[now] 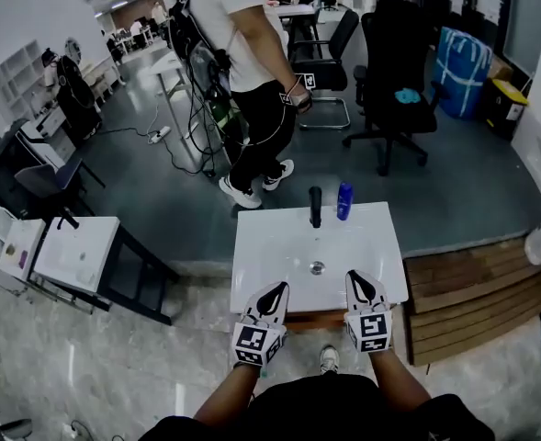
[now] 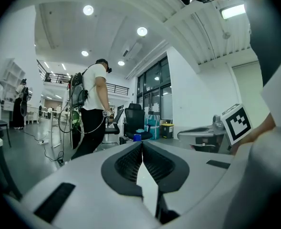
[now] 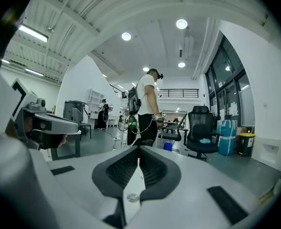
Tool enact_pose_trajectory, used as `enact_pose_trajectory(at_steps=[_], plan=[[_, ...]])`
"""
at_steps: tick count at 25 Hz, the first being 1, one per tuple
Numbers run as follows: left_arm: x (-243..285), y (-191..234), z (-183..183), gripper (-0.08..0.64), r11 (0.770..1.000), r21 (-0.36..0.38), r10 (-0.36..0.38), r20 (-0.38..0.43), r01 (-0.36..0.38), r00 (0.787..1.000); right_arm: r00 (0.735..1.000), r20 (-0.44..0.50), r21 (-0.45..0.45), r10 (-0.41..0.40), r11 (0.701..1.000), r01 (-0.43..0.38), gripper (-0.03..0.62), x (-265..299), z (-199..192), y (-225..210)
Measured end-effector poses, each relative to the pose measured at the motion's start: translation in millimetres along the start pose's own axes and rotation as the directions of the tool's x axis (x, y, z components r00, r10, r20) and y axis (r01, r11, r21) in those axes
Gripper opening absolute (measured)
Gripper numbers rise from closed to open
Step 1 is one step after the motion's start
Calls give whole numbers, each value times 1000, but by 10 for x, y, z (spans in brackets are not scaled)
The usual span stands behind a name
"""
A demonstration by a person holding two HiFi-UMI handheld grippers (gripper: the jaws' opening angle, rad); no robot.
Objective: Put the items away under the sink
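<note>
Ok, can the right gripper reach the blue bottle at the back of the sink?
Probably yes. The blue bottle stands beside the faucet at the far rim, and only bare sink lies between it and the right gripper. Its jaws are shut, so they must open first.

Sink (image 1: pixel 270 246) bears blue bottle (image 1: pixel 344 200) — dark cylinder (image 1: pixel 315 206) (upright) beside.

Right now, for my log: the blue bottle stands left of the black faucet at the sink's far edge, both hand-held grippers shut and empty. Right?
Wrong side: in the head view the blue bottle stands right of the black faucet at the sink's far edge. The left hand-held gripper and right hand-held gripper are shut and empty.
</note>
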State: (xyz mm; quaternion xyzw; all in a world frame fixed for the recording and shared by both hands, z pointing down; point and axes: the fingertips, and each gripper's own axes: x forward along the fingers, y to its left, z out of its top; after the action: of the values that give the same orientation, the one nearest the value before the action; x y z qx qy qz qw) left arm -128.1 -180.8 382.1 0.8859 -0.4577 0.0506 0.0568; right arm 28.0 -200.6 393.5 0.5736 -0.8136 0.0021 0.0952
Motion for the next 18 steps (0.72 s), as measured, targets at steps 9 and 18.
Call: enact_pose_trajectory(at_steps=[9,18], plan=[[765,159,-38,21,999,-11,44,-19,-44,999,998,-21,-21,57,998,-57,21,766,-125,-511],[1212,282,-129,21,996,-16,85,-59,-86,995,989,-74,-10,131,991,-132,21,1423,-344,-797]])
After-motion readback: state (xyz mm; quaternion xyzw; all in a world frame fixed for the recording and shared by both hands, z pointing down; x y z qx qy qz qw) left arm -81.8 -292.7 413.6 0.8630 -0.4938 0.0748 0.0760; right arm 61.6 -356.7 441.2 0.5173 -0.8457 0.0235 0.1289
